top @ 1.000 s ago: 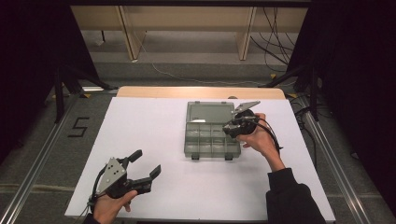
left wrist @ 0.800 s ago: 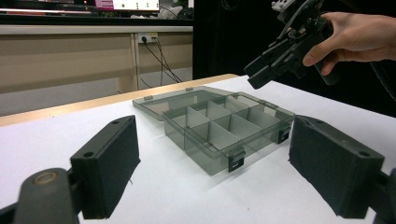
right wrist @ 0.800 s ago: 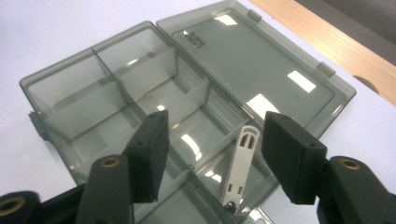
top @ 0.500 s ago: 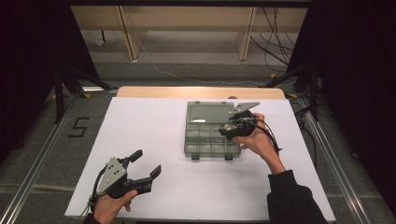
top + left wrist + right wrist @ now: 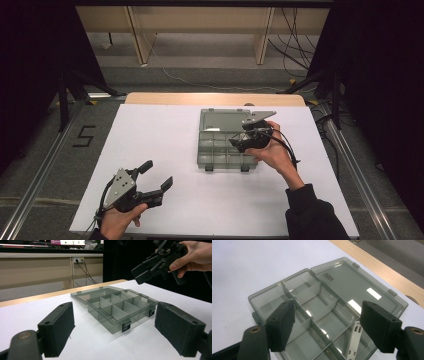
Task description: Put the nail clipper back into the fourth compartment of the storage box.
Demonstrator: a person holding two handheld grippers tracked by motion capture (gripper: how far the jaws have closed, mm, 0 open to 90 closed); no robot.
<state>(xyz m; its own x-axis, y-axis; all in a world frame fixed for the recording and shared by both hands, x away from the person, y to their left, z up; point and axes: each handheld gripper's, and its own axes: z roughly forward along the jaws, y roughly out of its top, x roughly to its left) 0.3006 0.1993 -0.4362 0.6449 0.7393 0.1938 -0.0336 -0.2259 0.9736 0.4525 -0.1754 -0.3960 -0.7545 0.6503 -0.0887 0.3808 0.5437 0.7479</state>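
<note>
The compartment box (image 5: 223, 142) sat right of centre in the high view, lid flat open, a white strip (image 5: 354, 342) lying in one compartment. Your right gripper (image 5: 240, 142) hung over it, jaws apart after just opening, nothing between. Your left gripper (image 5: 156, 175) sat lower left, jaws wide, empty.

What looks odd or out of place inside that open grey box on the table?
A white slotted strip leans tilted in one compartment of the compartment box, under the open right tongs. Every other compartment in sight is bare, and nothing looks spilled or broken.
</note>
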